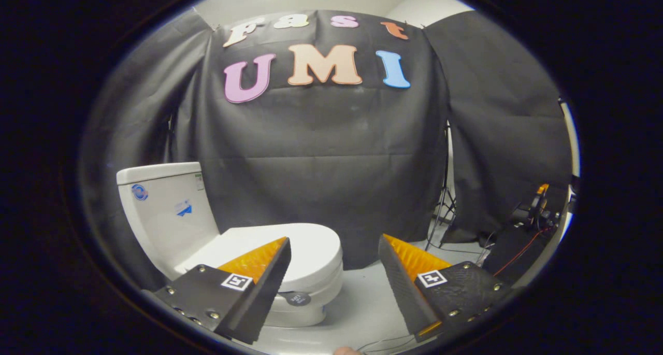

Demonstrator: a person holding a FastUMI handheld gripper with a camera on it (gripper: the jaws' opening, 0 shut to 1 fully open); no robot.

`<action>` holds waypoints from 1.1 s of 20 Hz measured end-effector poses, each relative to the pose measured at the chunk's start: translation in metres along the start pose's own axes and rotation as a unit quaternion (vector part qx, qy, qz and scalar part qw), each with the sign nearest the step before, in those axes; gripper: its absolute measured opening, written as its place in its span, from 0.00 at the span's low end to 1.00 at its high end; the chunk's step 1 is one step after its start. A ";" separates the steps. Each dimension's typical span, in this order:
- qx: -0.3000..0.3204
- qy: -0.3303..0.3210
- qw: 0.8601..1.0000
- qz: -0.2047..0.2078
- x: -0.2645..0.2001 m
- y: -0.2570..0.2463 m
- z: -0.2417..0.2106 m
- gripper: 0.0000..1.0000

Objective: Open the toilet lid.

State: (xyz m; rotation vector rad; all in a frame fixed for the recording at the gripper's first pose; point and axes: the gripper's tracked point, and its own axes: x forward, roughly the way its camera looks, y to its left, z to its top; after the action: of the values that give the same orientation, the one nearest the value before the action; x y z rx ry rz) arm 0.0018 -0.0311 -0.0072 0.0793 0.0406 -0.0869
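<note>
A white toilet stands beyond my left finger, its lid (305, 249) lying flat and closed on the bowl (305, 308). The tank (166, 210) rises behind it on the far side and carries small stickers. My gripper (334, 241) is open, fingers wide apart with nothing between them. The left finger (259, 287) overlaps the near part of the lid in the picture, while the right finger (409, 287) hangs over the floor beside the toilet. Whether the left finger touches the lid I cannot tell.
Black cloth walls close in the booth behind and to the right of the toilet. A light stand's legs (443, 210) show at a gap in the cloth. Dark equipment with red and black cables (523, 230) sits on the pale floor (362, 303) beyond the right finger.
</note>
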 end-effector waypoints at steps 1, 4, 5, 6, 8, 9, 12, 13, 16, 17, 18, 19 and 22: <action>0.005 0.005 1.000 -0.001 0.001 0.000 -0.002 1.00; 0.026 0.024 0.999 0.006 0.007 0.008 -0.004 1.00; 0.028 0.034 0.999 0.007 0.010 0.011 -0.008 1.00; 0.029 0.044 0.999 0.006 0.013 0.011 -0.011 1.00; 0.031 0.075 0.997 0.004 0.019 0.013 -0.022 1.00; 0.030 0.090 0.996 0.002 0.023 0.014 -0.031 1.00; 0.030 0.118 0.993 -0.001 0.032 0.011 -0.043 1.00; 0.031 0.122 0.992 -0.006 0.036 0.007 -0.048 1.00; 0.046 0.145 0.988 -0.018 0.049 0.002 -0.065 1.00; 0.055 0.156 0.986 -0.020 0.054 0.002 -0.074 1.00; 0.062 0.170 0.983 -0.023 0.059 0.002 -0.085 1.00; 0.067 0.181 0.981 -0.027 0.064 0.002 -0.093 1.00; 0.073 0.196 0.977 -0.034 0.077 0.001 -0.109 1.00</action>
State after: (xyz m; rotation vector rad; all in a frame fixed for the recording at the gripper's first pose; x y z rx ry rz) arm 0.0746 -0.0277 -0.1186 0.2417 0.4311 -0.1423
